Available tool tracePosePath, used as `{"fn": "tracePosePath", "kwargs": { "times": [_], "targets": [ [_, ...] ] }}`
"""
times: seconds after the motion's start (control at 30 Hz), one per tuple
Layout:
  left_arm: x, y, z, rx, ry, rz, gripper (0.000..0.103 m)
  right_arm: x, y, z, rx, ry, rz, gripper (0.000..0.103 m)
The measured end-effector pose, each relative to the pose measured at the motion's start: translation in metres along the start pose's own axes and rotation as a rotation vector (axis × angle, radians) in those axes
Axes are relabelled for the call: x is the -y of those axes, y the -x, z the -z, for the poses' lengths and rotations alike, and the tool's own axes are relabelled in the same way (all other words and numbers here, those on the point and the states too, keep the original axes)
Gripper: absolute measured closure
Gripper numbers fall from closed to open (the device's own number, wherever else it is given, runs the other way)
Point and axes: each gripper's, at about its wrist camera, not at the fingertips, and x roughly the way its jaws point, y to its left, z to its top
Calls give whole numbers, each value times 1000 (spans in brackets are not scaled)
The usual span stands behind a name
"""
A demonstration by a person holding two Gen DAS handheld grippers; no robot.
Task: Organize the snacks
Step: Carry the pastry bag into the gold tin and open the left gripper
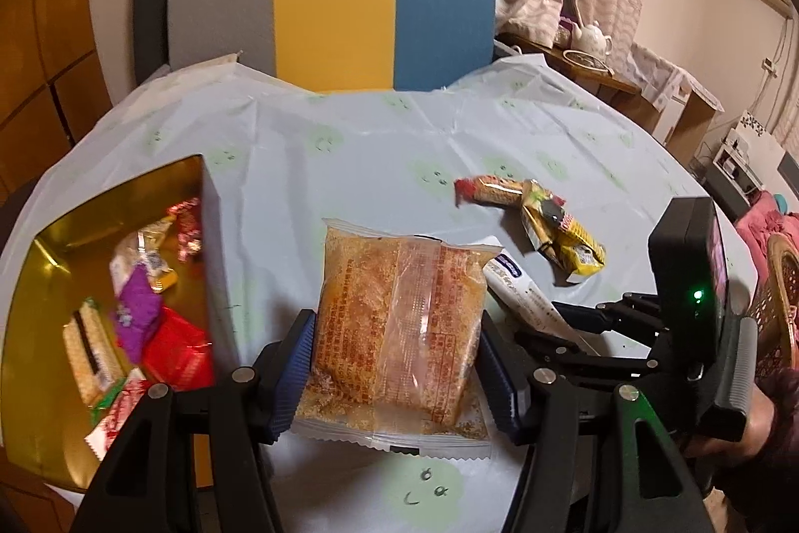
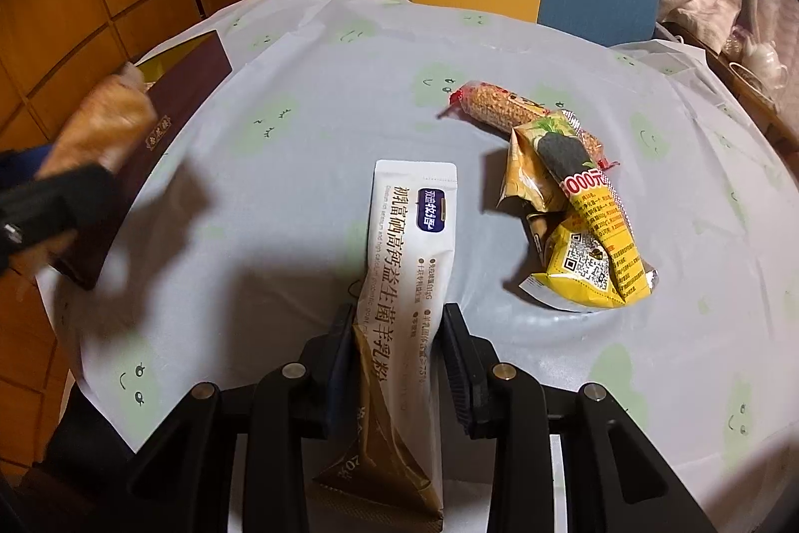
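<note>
Currently, left to right: gold-lined box [image 1: 120, 233] sits at the table's left edge, already holding several wrapped snacks. Left gripper [image 1: 399, 363] is just to the box's right, jaws set wide and clamped on the flanks of the orange crumb-cake packet [image 1: 399, 308]. Packet's long axis runs straight out along the fingers, and it looks lifted off the tablecloth [image 1: 349, 133]. Box lies directly to its left, so my read is the next move is a short sideways carry over the near wall, then release.

Right gripper [image 2: 397, 350] is gripping the white milk-powder sachet [image 2: 409, 263], jaws narrow, pads on its long edges. Sachet's axis also runs along the fingers, far end pointing toward mid-table. This hand is the farther one from the box, so it likely goes second.

Farther right, a sesame stick [image 2: 504, 108] and yellow packets [image 2: 584, 243] lie in a loose pile, overlapping, untouched; right hand is nearer to them.
</note>
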Motion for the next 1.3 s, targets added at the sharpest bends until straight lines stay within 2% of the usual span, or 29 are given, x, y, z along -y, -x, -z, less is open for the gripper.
{"fn": "tracePosePath", "kwargs": {
  "times": [0.17,0.3,0.5,0.67,0.83,1.1,1.3],
  "targets": [
    [-16,10,0,10,36,-24,41,-1,0,0,5,-4,2,68],
    [-39,19,-1,16,104,-9,41,-1,0,0,10,-6,3,68],
    [-110,39,0,43,313,-31,41,0,0,1,14,-8,2,68],
    [-181,44,13,35,511,-88,41,0,1,1,20,-16,0,68],
    [-228,31,18,11,678,-87,41,2,2,1,23,-27,-13,68],
    [-268,-8,-1,-4,857,-36,41,2,2,1,23,-32,-13,68],
    [-283,-49,-7,-74,867,-40,41,2,2,1,23,-36,-13,68]
  ]
}}
